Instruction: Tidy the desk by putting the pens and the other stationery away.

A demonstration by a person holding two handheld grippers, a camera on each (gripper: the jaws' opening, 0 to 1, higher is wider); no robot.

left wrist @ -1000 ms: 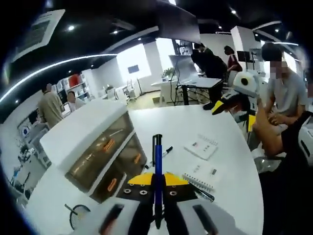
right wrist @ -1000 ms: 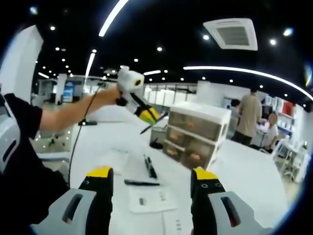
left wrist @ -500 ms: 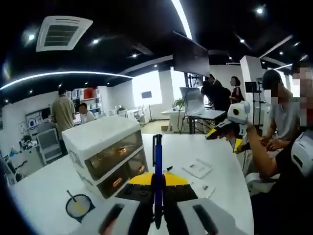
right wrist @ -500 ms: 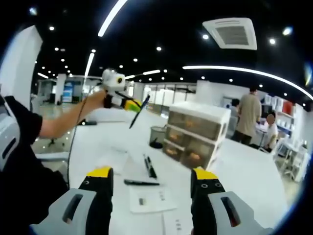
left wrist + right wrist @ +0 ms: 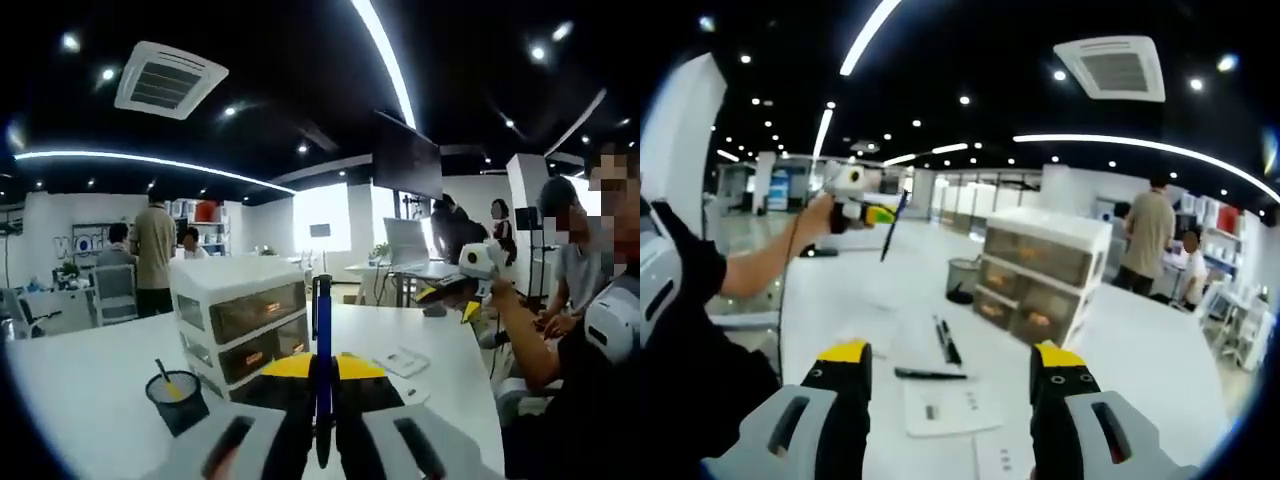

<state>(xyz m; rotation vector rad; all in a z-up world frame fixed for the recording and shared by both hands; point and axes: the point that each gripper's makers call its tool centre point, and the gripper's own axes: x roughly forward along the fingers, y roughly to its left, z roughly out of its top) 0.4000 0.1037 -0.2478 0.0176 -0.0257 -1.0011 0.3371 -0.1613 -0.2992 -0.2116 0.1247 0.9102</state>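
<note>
My left gripper (image 5: 322, 364) is shut on a blue pen (image 5: 322, 318) that stands upright between its jaws. It is held up in the air over the white desk (image 5: 80, 370). In the right gripper view that same left gripper (image 5: 880, 214) is at the far left with the blue pen (image 5: 890, 230) pointing down. My right gripper (image 5: 950, 372) is open and holds nothing, low over the desk. Ahead of it lie two black pens (image 5: 946, 341) (image 5: 928, 374) and a notepad (image 5: 945, 406). A mesh pen cup (image 5: 962, 277) (image 5: 176, 397) stands beside the drawer unit (image 5: 1041, 276).
The white drawer unit (image 5: 244, 321) has translucent drawers and stands mid-desk. More notepads (image 5: 401, 361) lie towards the desk's right edge. A seated person (image 5: 585, 260) is at the right, and other people stand in the background by desks and shelves.
My left gripper has carried the blue pen up and away to the left in the right gripper view, and the pen now points down. The right gripper has stayed put.
</note>
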